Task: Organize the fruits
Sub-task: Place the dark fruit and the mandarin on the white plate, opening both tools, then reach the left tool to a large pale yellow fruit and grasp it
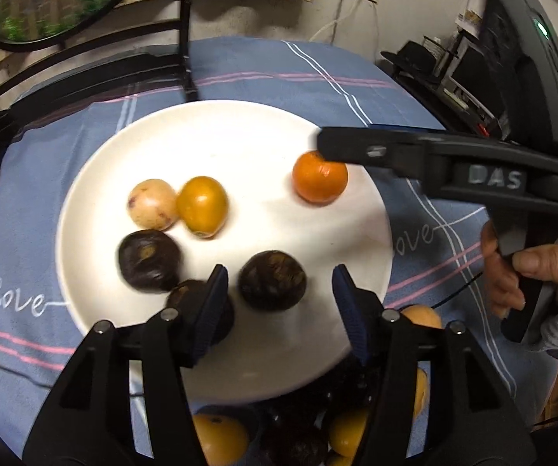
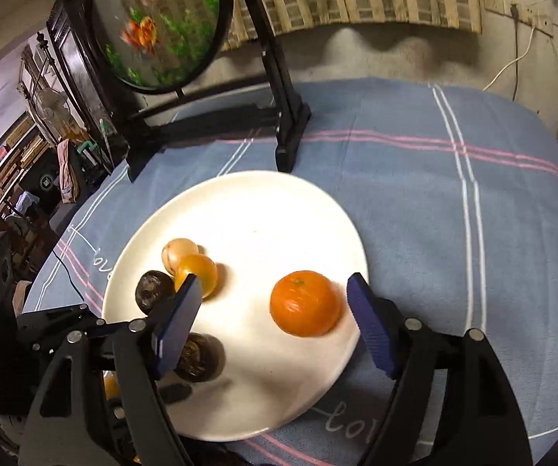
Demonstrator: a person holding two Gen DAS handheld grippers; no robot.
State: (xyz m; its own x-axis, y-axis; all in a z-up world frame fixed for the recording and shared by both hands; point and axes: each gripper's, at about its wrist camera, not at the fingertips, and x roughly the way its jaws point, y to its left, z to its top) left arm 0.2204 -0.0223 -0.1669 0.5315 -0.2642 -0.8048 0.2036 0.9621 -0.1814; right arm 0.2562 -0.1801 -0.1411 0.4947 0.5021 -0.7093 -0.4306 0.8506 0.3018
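Left wrist view: the blue checked tablecloth (image 1: 263, 62) fills the frame, and at its centre lies the white plate (image 1: 220, 136), the largest thing of the task. Six fruits rest on the plate. An orange (image 1: 319, 178) sits alone toward the right. A pale speckled fruit (image 1: 152, 204) and a yellow fruit (image 1: 201, 206) touch each other left of centre. Three dark fruits lie lower: one at lower left (image 1: 149, 260), one in the lower middle (image 1: 272, 280), and one (image 1: 189, 291) partly hidden behind the left finger of the left gripper (image 1: 279, 303).

That gripper's jaws stand spread with nothing pressed between them; the middle dark fruit shows in the gap beyond. The right gripper (image 2: 275, 299) is likewise spread wide, its pads either side of the orange (image 2: 304, 303) without touching it, over the plate (image 2: 263, 202) in the lower middle of the right wrist view.

Along the bottom edge of the left wrist view, below the plate, more fruit waits: an orange-coloured piece (image 1: 217, 439) and others partly hidden by the gripper.

My judgement: the sorting is well under way but unfinished, with several pieces yet to move onto the plate.
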